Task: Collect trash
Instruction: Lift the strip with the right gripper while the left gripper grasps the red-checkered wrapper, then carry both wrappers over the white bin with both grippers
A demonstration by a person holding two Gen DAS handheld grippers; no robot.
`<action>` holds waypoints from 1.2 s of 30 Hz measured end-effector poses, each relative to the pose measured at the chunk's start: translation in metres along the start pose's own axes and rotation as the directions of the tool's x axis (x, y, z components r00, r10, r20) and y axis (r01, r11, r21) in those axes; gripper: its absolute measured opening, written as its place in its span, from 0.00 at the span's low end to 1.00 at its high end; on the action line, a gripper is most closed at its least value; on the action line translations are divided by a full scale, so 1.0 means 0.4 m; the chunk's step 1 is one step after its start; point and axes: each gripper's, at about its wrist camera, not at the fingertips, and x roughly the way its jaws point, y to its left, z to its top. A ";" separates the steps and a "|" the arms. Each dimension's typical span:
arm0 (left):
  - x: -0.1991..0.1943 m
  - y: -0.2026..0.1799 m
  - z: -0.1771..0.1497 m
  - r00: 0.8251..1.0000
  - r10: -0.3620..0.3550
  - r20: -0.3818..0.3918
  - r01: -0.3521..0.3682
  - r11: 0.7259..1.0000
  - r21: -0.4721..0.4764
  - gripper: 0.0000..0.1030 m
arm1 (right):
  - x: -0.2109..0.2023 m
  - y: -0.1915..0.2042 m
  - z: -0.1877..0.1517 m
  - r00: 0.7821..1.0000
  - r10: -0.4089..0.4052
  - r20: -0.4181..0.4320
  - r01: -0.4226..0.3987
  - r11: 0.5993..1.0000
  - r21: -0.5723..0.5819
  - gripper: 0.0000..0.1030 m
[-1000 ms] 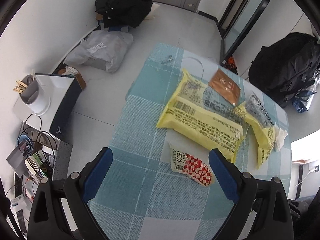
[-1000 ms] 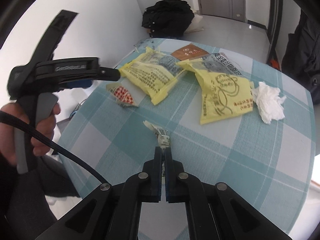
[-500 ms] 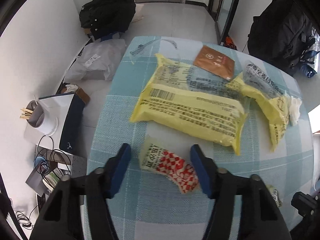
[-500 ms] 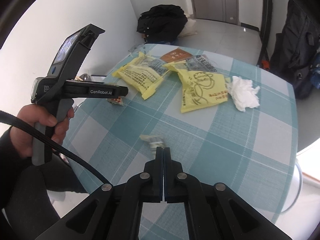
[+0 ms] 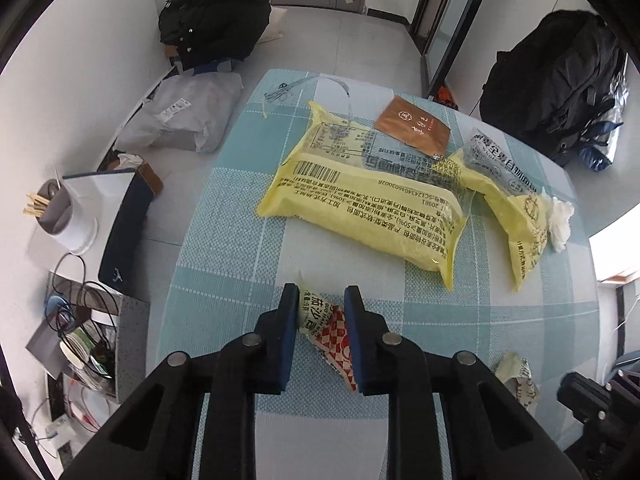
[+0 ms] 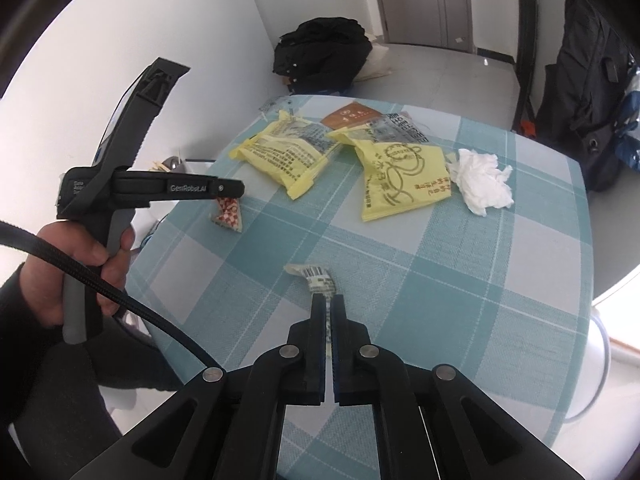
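From the left wrist, the left hand-held gripper point(image 5: 322, 312) has just been closing and now stands narrow around a red-and-white checked sauce packet point(image 5: 330, 334) at the near edge of the tabletop point(image 5: 224, 248); the blue pads look pressed on its crumpled sides, probably to lift it clear of the checked cloth. Beyond it lies a large yellow food bag point(image 5: 372, 200), with a brown sachet point(image 5: 412, 126) at the far side and a second yellow bag point(image 5: 520, 216) to the right, a white crumpled tissue point(image 5: 560, 220) beside that.

From the right wrist, the right hand-held gripper point(image 6: 328, 304) is all but shut, pinching a small pale barcoded wrapper point(image 6: 316, 278) whose free end points away, likely so that scrap travels along. To the left, a hand point(image 6: 76, 264) squeezes the other tool's trigger.
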 end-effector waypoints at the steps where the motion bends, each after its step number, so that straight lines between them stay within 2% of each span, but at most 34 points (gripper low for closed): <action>1: -0.001 0.006 -0.002 1.000 -0.009 -0.001 0.009 1.000 -0.009 0.16 | 0.006 0.002 0.000 1.000 -0.010 -0.002 0.010 1.000 -0.003 0.08; 4: -0.004 0.029 -0.003 0.999 -0.052 -0.002 0.052 0.998 -0.045 0.12 | 0.029 0.007 0.002 1.000 -0.009 -0.017 0.009 1.000 0.001 0.21; 6: -0.006 0.044 -0.003 0.997 -0.075 -0.002 0.075 0.995 -0.073 0.11 | 0.041 0.017 0.007 1.000 -0.006 -0.016 0.006 1.000 -0.001 0.23; 8: -0.007 0.051 -0.003 0.995 -0.098 -0.003 0.097 0.991 -0.092 0.11 | 0.056 0.029 0.010 1.000 -0.018 -0.018 0.018 1.000 -0.011 0.33; 14: -0.029 0.050 -0.005 0.989 -0.145 0.019 0.146 0.985 -0.088 0.08 | 0.112 0.043 0.009 0.996 -0.060 -0.059 0.058 0.998 -0.023 0.31; 15: -0.033 0.048 -0.005 0.989 -0.144 0.022 0.145 0.986 -0.080 0.08 | 0.113 0.045 0.010 0.996 -0.072 -0.049 0.071 0.997 -0.023 0.28; 16: -0.036 0.047 -0.005 0.990 -0.141 0.024 0.142 0.987 -0.074 0.08 | 0.115 0.045 0.011 0.996 -0.076 -0.051 0.075 0.997 -0.023 0.19; 17: -0.040 0.042 -0.005 0.990 -0.137 0.028 0.139 0.988 -0.065 0.08 | 0.118 0.044 0.013 0.995 -0.075 -0.059 0.074 0.997 -0.020 0.15; 24: -0.055 0.029 -0.007 0.988 -0.150 0.046 0.151 0.988 -0.028 0.06 | 0.108 0.052 0.012 0.997 -0.053 -0.054 0.052 0.999 -0.013 0.13; 28: -0.065 0.024 -0.014 0.989 -0.135 0.055 0.136 0.991 -0.010 0.05 | 0.088 0.065 0.014 0.998 -0.052 -0.028 0.052 0.998 -0.029 0.13; 33: -0.090 0.022 -0.020 0.991 -0.080 0.108 0.080 0.997 0.004 0.05 | 0.054 0.059 0.013 0.999 -0.032 -0.012 0.032 0.999 -0.013 0.13; 36: -0.095 0.021 -0.025 0.989 -0.094 0.110 0.095 0.995 -0.005 0.04 | 0.026 0.053 0.017 1.000 -0.025 0.014 0.025 1.000 -0.004 0.12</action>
